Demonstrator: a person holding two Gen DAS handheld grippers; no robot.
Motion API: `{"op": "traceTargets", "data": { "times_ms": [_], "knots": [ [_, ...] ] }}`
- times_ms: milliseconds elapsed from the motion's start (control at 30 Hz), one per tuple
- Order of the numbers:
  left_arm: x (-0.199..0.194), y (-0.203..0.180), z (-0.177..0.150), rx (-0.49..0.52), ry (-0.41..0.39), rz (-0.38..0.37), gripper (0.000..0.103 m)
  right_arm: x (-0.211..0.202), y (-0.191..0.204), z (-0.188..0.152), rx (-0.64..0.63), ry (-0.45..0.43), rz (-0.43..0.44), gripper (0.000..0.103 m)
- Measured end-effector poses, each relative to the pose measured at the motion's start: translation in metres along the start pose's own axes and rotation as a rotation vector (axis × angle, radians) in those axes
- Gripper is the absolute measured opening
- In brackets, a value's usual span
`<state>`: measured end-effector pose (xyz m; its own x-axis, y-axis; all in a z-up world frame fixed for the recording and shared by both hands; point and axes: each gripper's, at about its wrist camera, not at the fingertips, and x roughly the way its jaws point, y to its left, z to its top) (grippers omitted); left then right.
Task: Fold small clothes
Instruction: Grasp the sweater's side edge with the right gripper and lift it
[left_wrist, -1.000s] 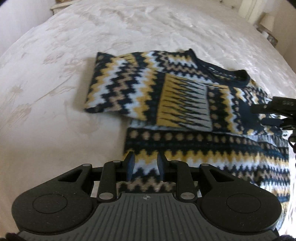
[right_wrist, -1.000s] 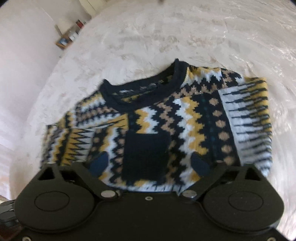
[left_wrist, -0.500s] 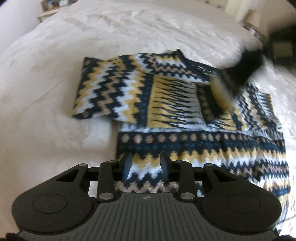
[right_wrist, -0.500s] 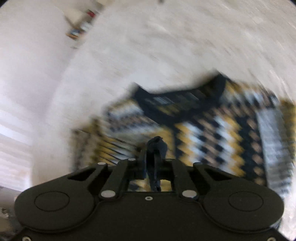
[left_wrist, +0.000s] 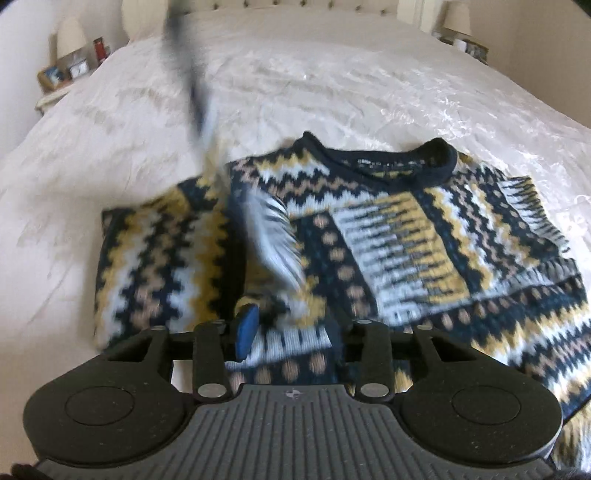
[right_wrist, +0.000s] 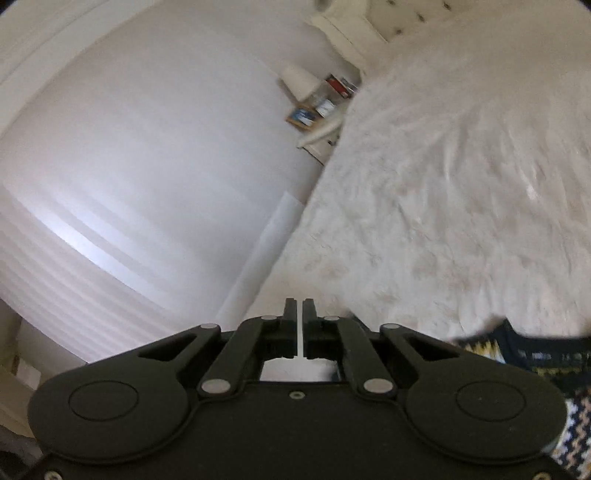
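Note:
A small knitted sweater (left_wrist: 424, 236) in navy, yellow, white and tan zigzags lies on the white bedspread (left_wrist: 332, 92), neck away from me, one sleeve (left_wrist: 159, 266) spread to the left. My left gripper (left_wrist: 291, 332) is open over the lower hem, with sweater fabric lying between its fingers. A blurred dark streak (left_wrist: 192, 74) crosses the upper left of the left wrist view. My right gripper (right_wrist: 300, 314) is shut and empty, raised and pointing at the wall; only the sweater's neck edge (right_wrist: 535, 354) shows at its lower right.
A bedside table (left_wrist: 62, 81) with a lamp, frames and a red can stands at the bed's far left, also in the right wrist view (right_wrist: 317, 107). Another lamp (left_wrist: 458, 22) stands at the far right. A padded headboard (left_wrist: 280, 5) runs along the back.
My left gripper has opened wider and swung round to face the neck. My right gripper has lifted off the sweater, stayed shut and swung towards the wall. Both views blur from motion.

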<state>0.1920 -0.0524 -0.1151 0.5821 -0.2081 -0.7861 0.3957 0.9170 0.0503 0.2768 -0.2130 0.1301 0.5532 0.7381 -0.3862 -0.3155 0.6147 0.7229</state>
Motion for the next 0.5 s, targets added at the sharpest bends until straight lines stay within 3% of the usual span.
{"op": "traceTargets", "data": {
  "times_ms": [100,133,233,300,333,367,500],
  "knots": [
    [0.016,0.005,0.003,0.021,0.038,0.034,0.040,0.002,-0.005,-0.005,-0.018,0.009,-0.070,0.011],
    [0.019,0.007,0.003,0.019,0.047,0.033,0.040,0.003,-0.011,-0.007,-0.005,0.018,-0.084,0.017],
    [0.020,0.012,0.000,0.011,0.044,0.017,0.041,0.010,-0.031,-0.023,0.014,0.070,-0.179,0.021],
    [0.018,0.014,-0.005,0.028,0.043,0.022,0.041,0.021,-0.047,-0.035,0.020,0.129,-0.239,0.042],
    [0.015,0.016,-0.007,0.028,0.035,0.024,0.041,0.029,-0.056,-0.043,0.029,0.164,-0.258,0.064],
    [0.012,0.018,-0.008,0.024,0.024,0.020,0.041,0.040,-0.066,-0.052,0.044,0.214,-0.269,0.076],
    [-0.006,0.023,-0.019,0.007,-0.008,0.022,0.041,0.081,-0.101,-0.094,0.123,0.384,-0.277,0.076]
  ]
}}
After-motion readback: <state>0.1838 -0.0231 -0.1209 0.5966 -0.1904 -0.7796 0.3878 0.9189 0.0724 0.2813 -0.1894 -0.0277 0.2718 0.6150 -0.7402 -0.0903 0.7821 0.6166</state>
